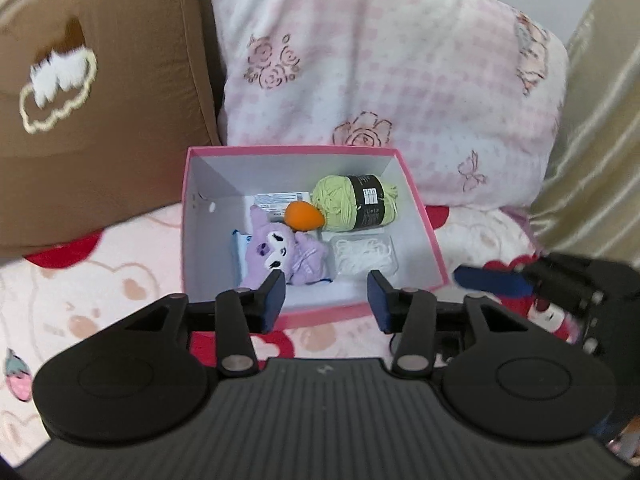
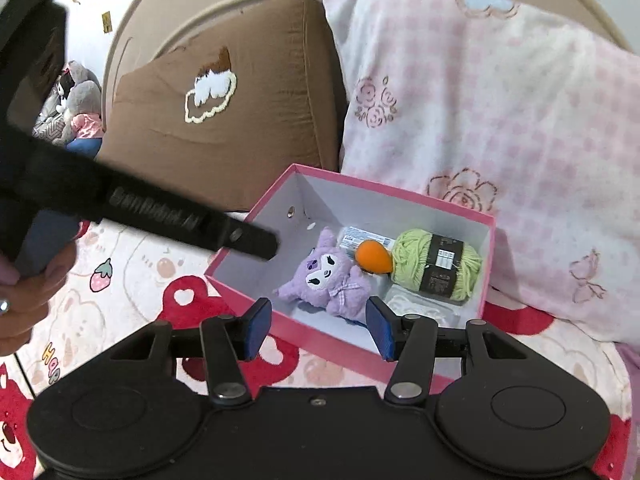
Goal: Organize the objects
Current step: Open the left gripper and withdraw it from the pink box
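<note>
A pink box (image 1: 208, 220) with a white inside stands open on the bed. In it lie a purple plush (image 1: 276, 256), an orange egg-shaped sponge (image 1: 304, 216), a green yarn ball (image 1: 356, 202), a clear case of white pieces (image 1: 366, 258) and a labelled packet (image 1: 276, 200). My left gripper (image 1: 328, 300) hovers open and bare over the box's near wall. The right wrist view shows the same box (image 2: 360, 208), plush (image 2: 324, 276), sponge (image 2: 374, 256) and yarn (image 2: 436, 264). My right gripper (image 2: 319, 328) is open over the near rim, nothing between its fingers.
A brown cushion (image 1: 100, 120) and a pink checked pillow (image 1: 380, 60) lean right behind the box. The bed cover (image 1: 100, 288) has red and pink bear prints. A hand (image 2: 32, 292) holds the left gripper at the left edge; soft toys (image 2: 80, 108) sit beyond the bed.
</note>
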